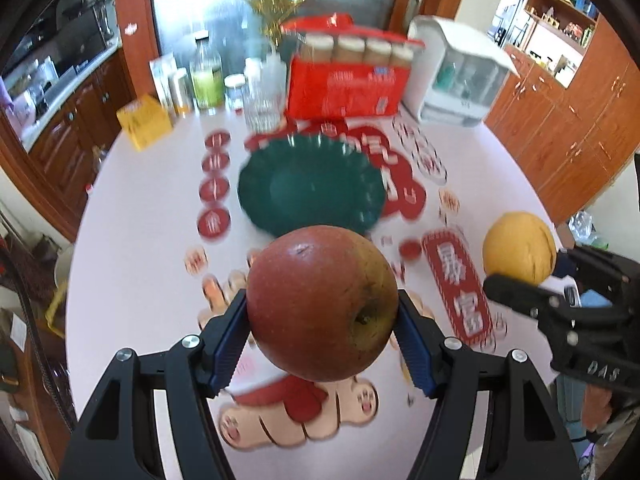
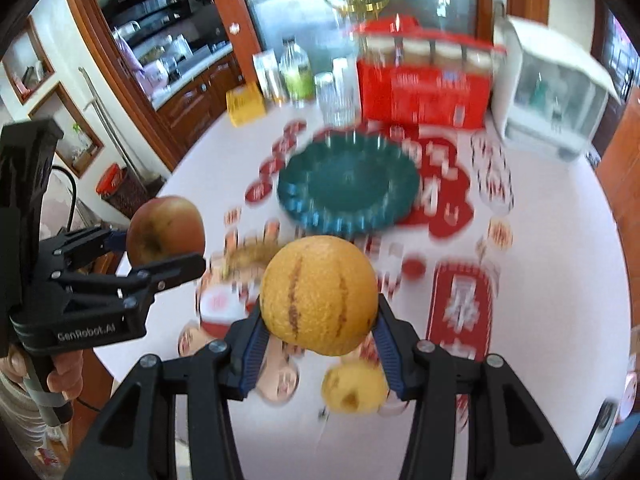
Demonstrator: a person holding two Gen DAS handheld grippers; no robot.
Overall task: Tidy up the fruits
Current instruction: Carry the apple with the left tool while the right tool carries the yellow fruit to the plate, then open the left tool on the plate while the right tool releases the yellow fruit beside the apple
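My left gripper is shut on a red apple and holds it above the table, short of the dark green scalloped plate. My right gripper is shut on an orange, also held above the table in front of the plate. Each gripper shows in the other view: the right one with the orange at the right, the left one with the apple at the left. A small yellow fruit lies on the table under the right gripper.
The round white table has red printed patterns. At its back stand a red box of jars, a white cabinet-like container, glasses and bottles and a yellow box. Wooden cupboards surround the table.
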